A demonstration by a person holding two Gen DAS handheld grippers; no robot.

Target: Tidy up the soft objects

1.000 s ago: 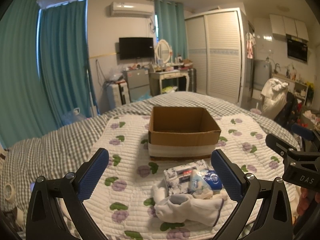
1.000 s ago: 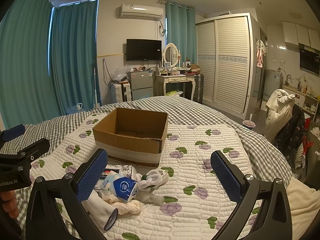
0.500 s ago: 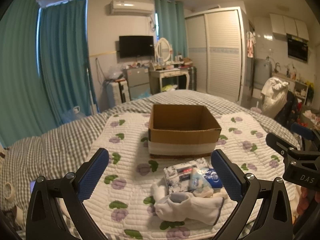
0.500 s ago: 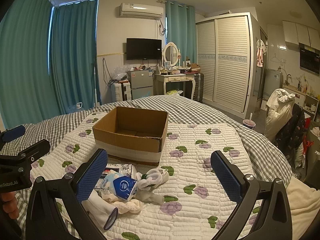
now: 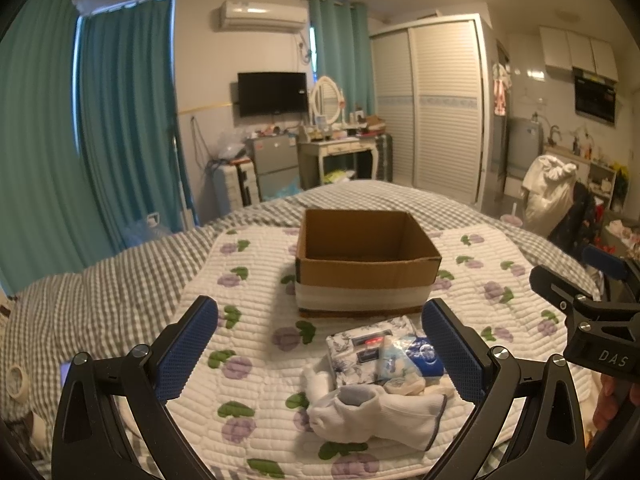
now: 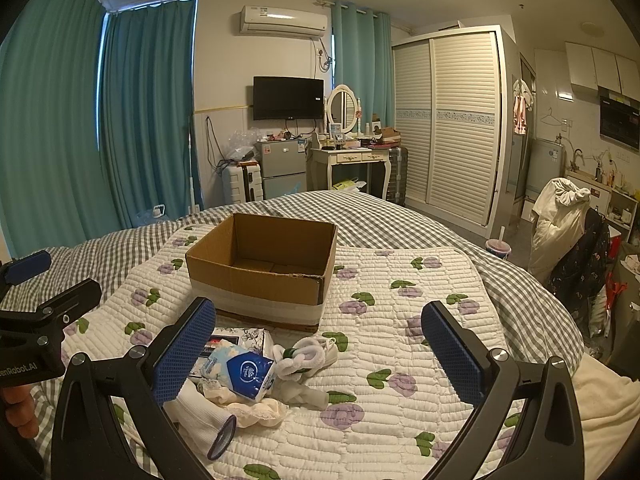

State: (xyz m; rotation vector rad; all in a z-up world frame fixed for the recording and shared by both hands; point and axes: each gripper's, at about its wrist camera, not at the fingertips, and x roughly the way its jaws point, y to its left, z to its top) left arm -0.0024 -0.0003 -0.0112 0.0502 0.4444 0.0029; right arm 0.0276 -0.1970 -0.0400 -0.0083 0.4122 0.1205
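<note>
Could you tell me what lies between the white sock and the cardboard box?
In the left wrist view, a floral tissue pack and a blue tissue packet lie between the sock and the box.

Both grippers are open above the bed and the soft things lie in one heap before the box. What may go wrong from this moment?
1. The white sock, the blue tissue pack and the floral packet overlap, so the open left gripper may pinch two at once.
2. The cardboard box rests on a soft quilt; a push on its wall may slide or tip it.
3. The right gripper hangs close beside the left one; both reaching for the heap may collide.
</note>
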